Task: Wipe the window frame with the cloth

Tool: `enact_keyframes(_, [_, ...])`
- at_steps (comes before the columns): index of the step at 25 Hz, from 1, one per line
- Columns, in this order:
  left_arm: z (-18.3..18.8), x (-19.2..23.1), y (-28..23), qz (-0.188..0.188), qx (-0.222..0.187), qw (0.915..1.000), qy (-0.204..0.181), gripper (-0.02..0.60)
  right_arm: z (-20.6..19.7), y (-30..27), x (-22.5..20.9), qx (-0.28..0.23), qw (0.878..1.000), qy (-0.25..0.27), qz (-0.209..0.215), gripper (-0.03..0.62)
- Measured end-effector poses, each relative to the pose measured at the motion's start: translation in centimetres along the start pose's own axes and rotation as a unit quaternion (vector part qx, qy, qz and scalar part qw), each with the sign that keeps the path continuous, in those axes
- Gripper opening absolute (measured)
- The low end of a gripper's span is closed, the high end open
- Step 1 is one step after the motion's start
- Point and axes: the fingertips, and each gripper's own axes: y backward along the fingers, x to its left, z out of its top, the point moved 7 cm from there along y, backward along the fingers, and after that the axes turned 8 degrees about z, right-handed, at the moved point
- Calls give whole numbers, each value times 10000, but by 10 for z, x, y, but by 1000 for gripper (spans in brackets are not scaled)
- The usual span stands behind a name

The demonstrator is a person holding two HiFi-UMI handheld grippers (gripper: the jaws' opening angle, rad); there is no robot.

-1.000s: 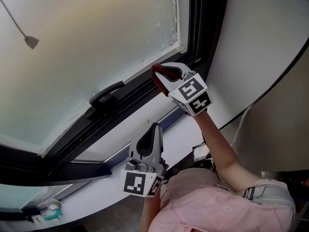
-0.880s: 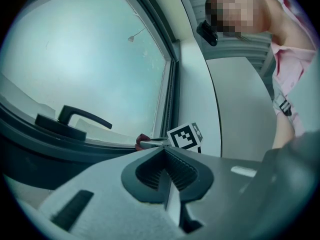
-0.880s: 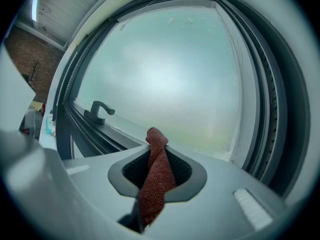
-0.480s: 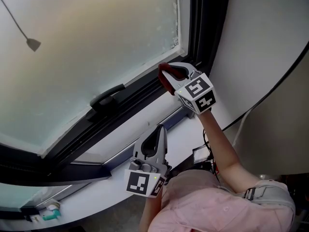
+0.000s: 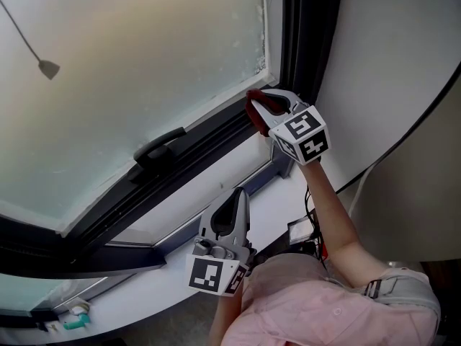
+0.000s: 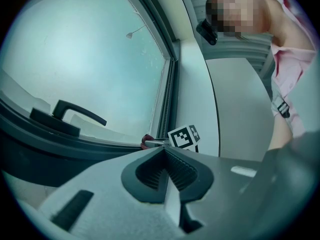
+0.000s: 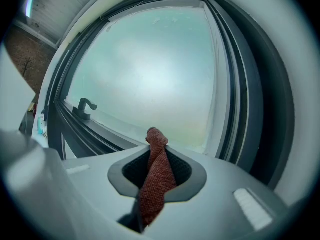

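While we held the right gripper [image 5: 253,104] up at the lower right corner of the window frame [image 5: 205,144], its jaws were clamped on the red cloth [image 5: 258,118]. A twisted tuft of cloth stuck out past the tips toward the dark bottom rail, though we could not tell whether it touched. On that side we had little room: the frame's dark upright channel [image 5: 299,27] rose just beside the gripper, with the white wall [image 5: 389,56] right behind it. Toward our left the rail ran on unobstructed as far as the black handle [image 5: 160,144], which sat on the frame well apart from the cloth. Above the rail lay the frosted glass [image 5: 144,56], its edge meeting the frame just beside the cloth.

Below the rail the white sill [image 5: 189,193] stretched between our two grippers, its surface bare along that stretch. We kept the left gripper [image 5: 234,194] low, near our body and over the sill's near edge, its jaws pressed together on themselves and pointing toward the window. It was well apart from the right gripper. Dark cables [image 5: 310,218] hung under our right forearm by the sill's edge, and a small teal item [image 5: 75,321] lay at the sill's far left end, too small to identify.
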Motion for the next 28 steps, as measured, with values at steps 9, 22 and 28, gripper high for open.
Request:
enact_keyframes(9, [1, -1, 3, 24, -19, 10000, 19, -3, -8, 10, -29, 47, 9992, -23, -385, 61])
enact_keyframes(22, [2, 1, 20, 245, -78, 9996, -68, -3, -12, 17, -37, -148, 9961, 109, -860, 61])
enact_keyframes(28, [-1, 28, 45, 716, -23, 9972, -235, -3, 7, 38, 19, -883, 9935, -61, -711, 61])
